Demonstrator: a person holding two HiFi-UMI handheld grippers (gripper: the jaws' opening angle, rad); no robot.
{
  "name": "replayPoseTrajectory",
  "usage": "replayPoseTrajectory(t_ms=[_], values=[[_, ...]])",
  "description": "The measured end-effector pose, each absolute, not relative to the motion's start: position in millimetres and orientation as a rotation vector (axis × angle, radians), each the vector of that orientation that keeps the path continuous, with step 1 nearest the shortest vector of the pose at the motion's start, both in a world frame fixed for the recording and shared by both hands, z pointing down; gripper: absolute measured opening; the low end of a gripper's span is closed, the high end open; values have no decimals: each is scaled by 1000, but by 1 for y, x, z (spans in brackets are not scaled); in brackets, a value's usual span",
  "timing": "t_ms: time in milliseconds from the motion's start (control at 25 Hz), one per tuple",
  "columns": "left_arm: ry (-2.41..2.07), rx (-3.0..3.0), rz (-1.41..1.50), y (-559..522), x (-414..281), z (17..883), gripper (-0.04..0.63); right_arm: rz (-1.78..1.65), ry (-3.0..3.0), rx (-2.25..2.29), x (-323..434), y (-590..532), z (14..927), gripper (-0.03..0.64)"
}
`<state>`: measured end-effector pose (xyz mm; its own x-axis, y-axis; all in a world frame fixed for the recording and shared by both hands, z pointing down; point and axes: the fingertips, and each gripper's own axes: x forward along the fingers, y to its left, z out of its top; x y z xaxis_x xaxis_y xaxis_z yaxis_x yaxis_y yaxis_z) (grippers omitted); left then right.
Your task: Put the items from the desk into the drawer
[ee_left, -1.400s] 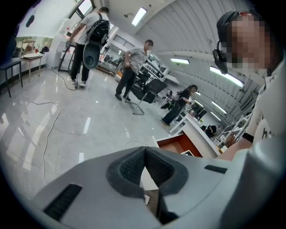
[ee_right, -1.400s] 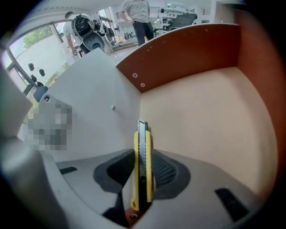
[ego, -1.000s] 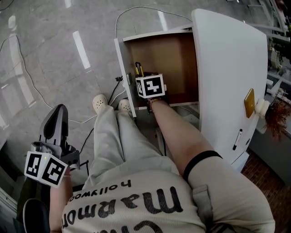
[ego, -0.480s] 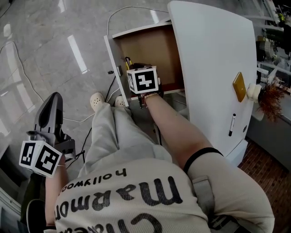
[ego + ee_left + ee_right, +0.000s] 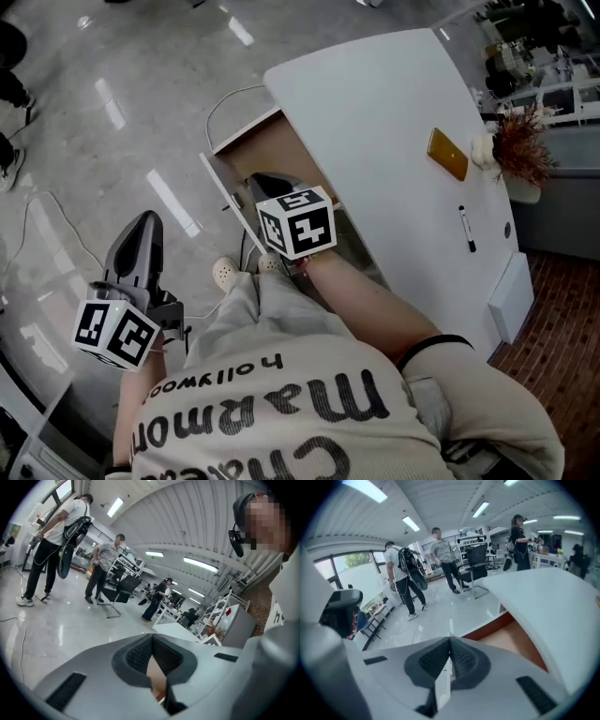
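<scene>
Only head view: pen (image 5: 466,228) on desk (image 5: 375,103).

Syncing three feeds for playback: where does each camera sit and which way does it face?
Head view: on the person's head, looking steeply down at white desk and open drawer; shows shirt, right arm, left claw, right claw.
Left gripper view: on the left claw, facing across the hall at standing people; shirt at right edge.
Right gripper view: on the right claw, tilted down over drawer and desk; shut claw shows.
Shared: head and right gripper views both show desk and drawer.
</scene>
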<state>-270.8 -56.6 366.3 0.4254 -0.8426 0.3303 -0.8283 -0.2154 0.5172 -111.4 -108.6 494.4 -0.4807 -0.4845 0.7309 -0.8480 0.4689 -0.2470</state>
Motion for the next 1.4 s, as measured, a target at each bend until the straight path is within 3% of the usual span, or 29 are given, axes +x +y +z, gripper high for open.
replayPoseTrajectory(t_ms=[200,440,760,1080,1400], values=[[-1298,2179,-41,-68,-235,330,2,820,-2202,1304,-67,-109,426,3],[-1179,2296,-41,-83,-174,300,2,777,-2131,1597,46,-104,378,8],[-1086,2377,-8,-98,-88,278,2,848,-1962,1859,204,-84,366,126],[-1077,2376,60,-113,-6,276,2,809,-1950,1769,315,-89,369,207],[-1159,2344,134,-110,27,291,2,645,-2016,1446,351,-115,390,270]])
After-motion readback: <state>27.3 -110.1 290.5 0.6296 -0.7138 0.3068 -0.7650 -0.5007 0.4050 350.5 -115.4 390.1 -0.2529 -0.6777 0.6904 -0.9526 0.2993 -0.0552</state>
